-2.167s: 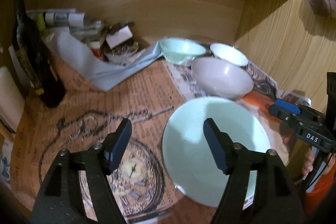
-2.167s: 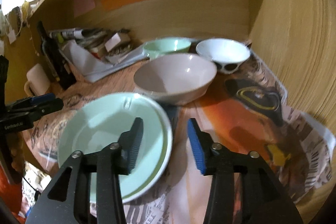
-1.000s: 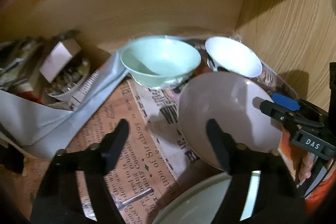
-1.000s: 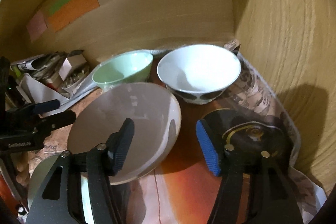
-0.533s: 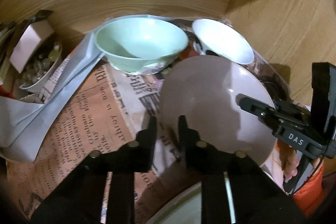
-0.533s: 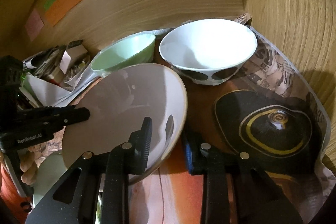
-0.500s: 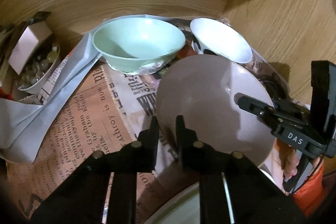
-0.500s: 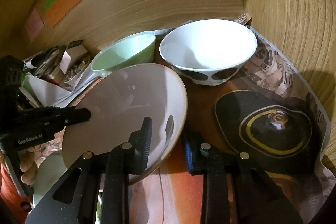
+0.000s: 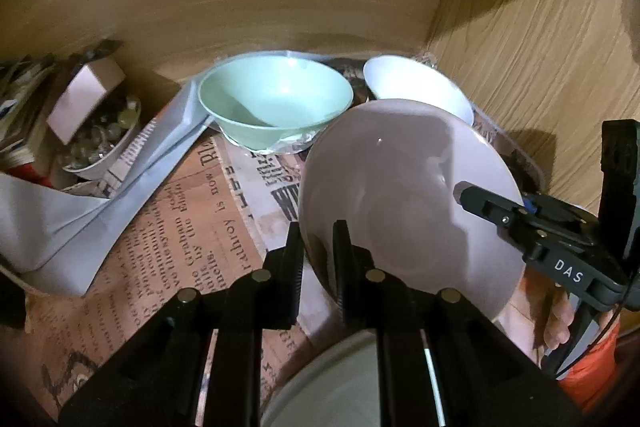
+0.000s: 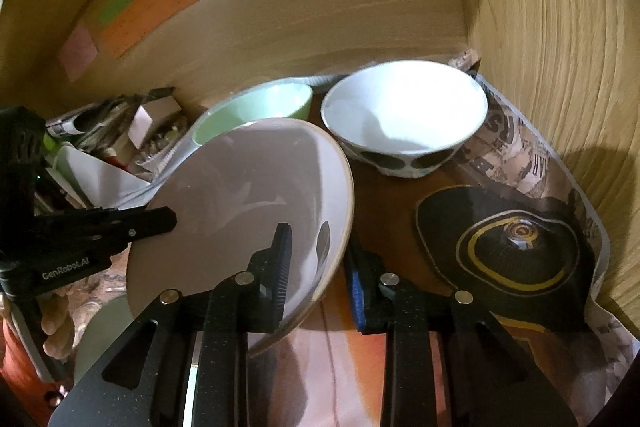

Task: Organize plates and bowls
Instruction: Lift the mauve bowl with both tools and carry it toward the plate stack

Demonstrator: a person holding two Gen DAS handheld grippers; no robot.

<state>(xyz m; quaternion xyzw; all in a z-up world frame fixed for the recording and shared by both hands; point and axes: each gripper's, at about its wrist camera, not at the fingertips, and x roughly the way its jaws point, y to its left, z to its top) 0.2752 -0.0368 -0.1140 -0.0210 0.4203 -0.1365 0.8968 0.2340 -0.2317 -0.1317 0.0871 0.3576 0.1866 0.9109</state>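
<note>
Left wrist: green bowl point(image 9: 276, 103) behind grey bowl point(image 9: 404, 195).

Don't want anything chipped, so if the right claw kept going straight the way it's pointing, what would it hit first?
Probably the white spotted bowl, straight ahead. The right claw is clamped on the pale bowl, whose far rim might touch first; depth is unclear.

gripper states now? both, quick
Left tongs: closed on the near-left rim of the pinkish bowl.
Right tongs: closed on the same bowl's opposite rim.
</note>
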